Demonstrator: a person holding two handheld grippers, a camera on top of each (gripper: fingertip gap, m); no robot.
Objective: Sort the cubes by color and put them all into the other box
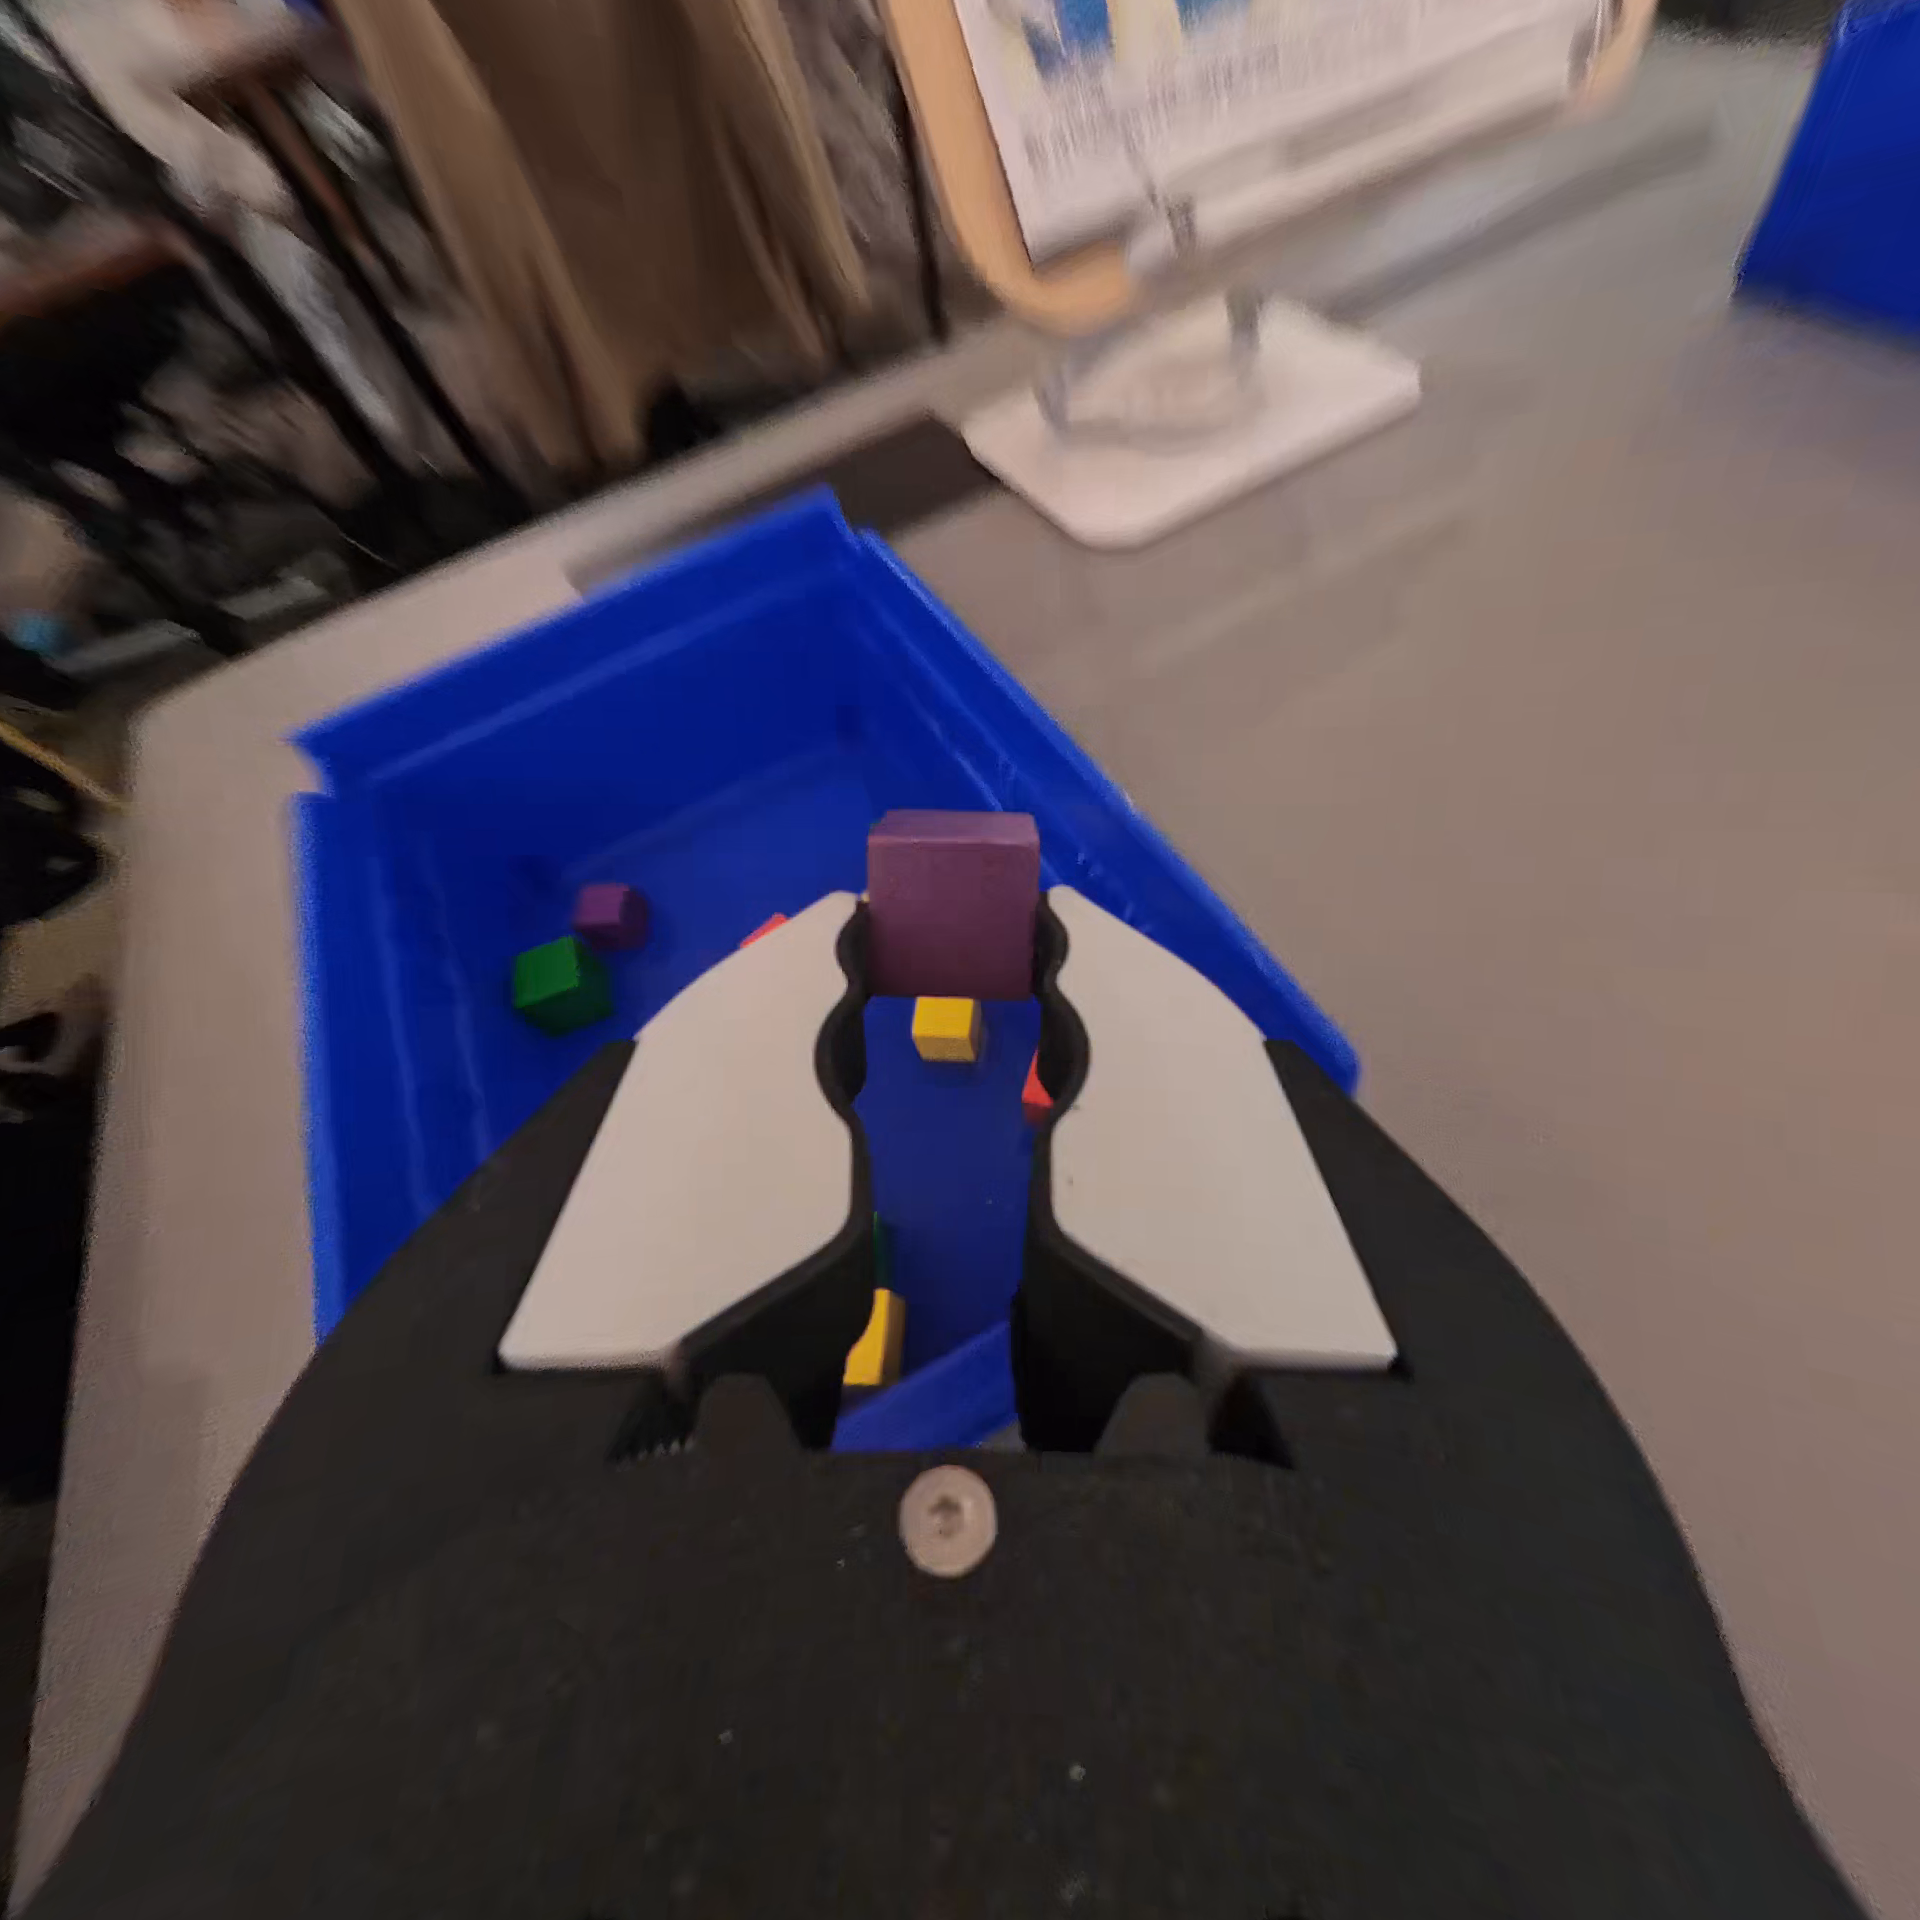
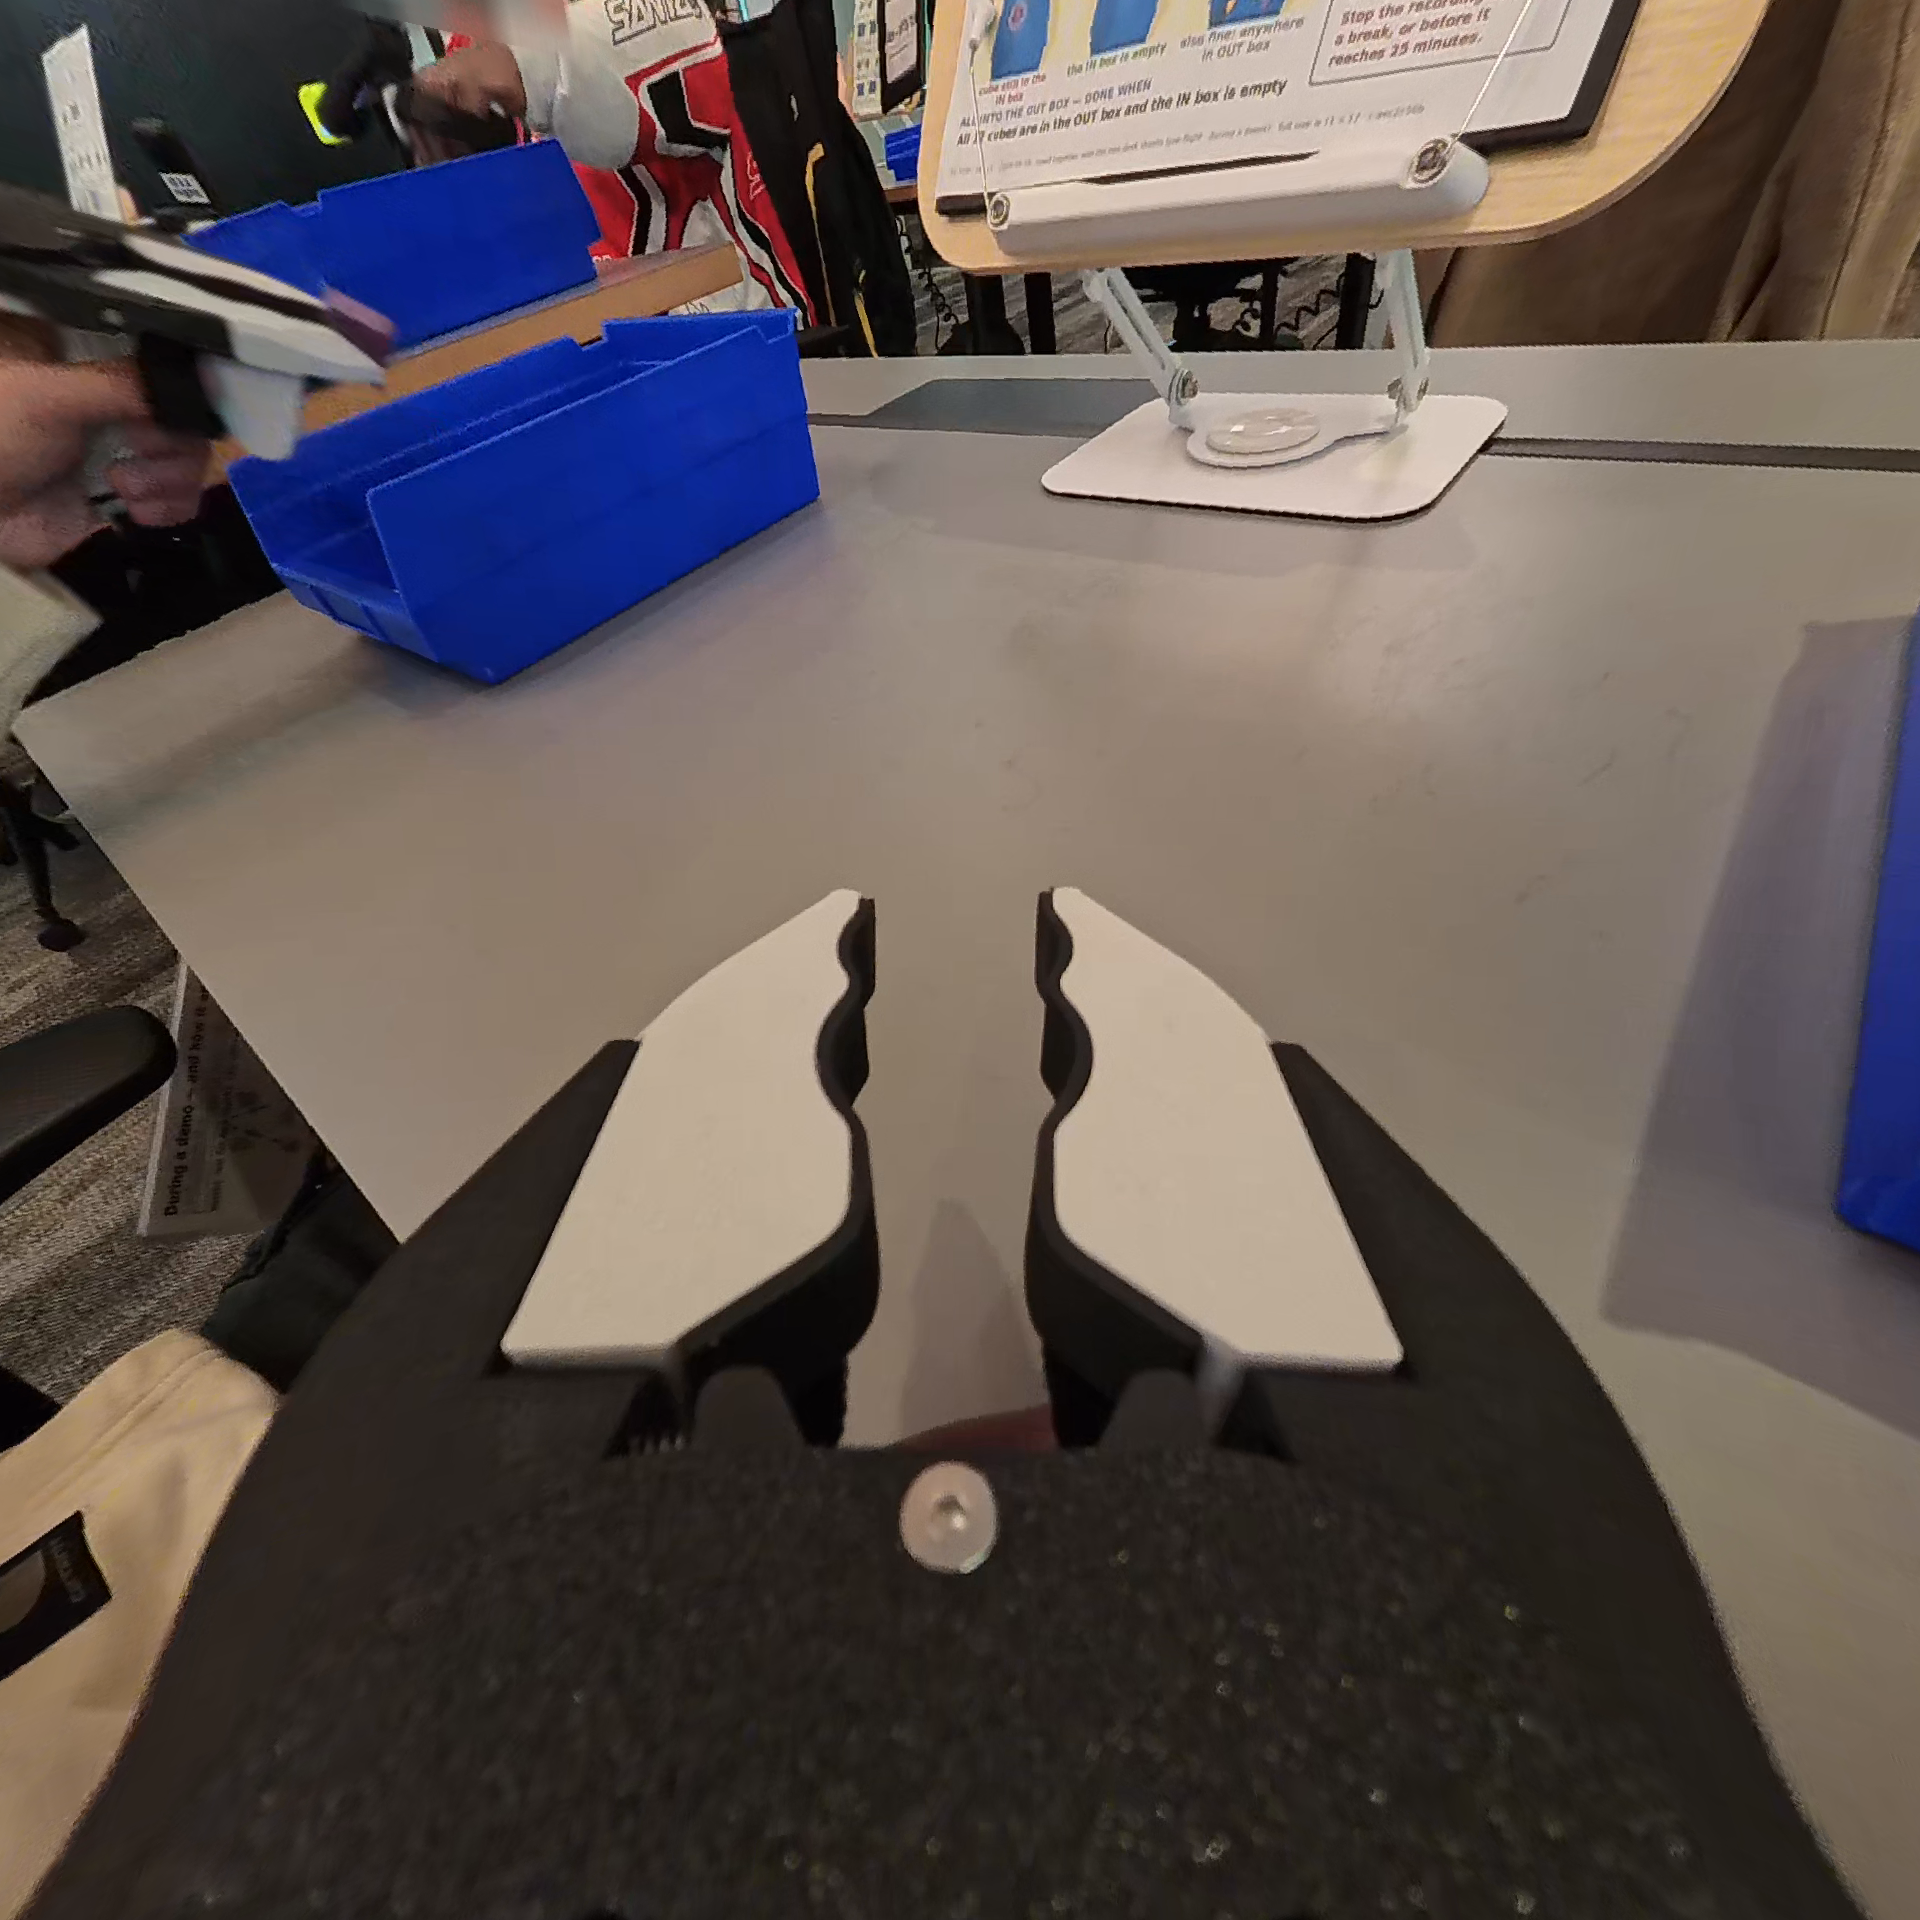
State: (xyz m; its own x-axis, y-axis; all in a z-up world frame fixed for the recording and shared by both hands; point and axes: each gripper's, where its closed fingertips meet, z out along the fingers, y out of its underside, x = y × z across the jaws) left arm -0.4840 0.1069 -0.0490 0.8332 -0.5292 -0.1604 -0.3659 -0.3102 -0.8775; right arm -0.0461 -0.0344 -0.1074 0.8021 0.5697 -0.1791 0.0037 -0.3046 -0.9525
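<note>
Left tool (image 1: 953, 914) is clenched on a purple cube (image 1: 953, 902), pinching it right at the fingertips and holding it above the blue box (image 1: 665, 717); right tool (image 2: 956, 904) hangs released over bare grey counter (image 2: 1143, 707), with nothing in its gap

From the right wrist view that blue box sits toward 10 o'clock on the counter, the left tool poised over its near end, and a second blue box (image 2: 1886, 935) shows only as a wall at 3 o'clock. A white stand (image 2: 1278, 457) carrying an instruction board (image 2: 1247, 125) rests at 1 o'clock (its sheet is blurred in the left wrist view)

Down inside the box under the held cube lie loose cubes: a green cube (image 1: 559, 984) at 9 o'clock, touching or nearly touching a smaller-looking purple cube (image 1: 611, 914), a yellow cube (image 1: 945, 1029) just below the grasped one, another yellow cube (image 1: 875, 1340) near 6 o'clock, and red slivers partly hidden by the fingers
</note>
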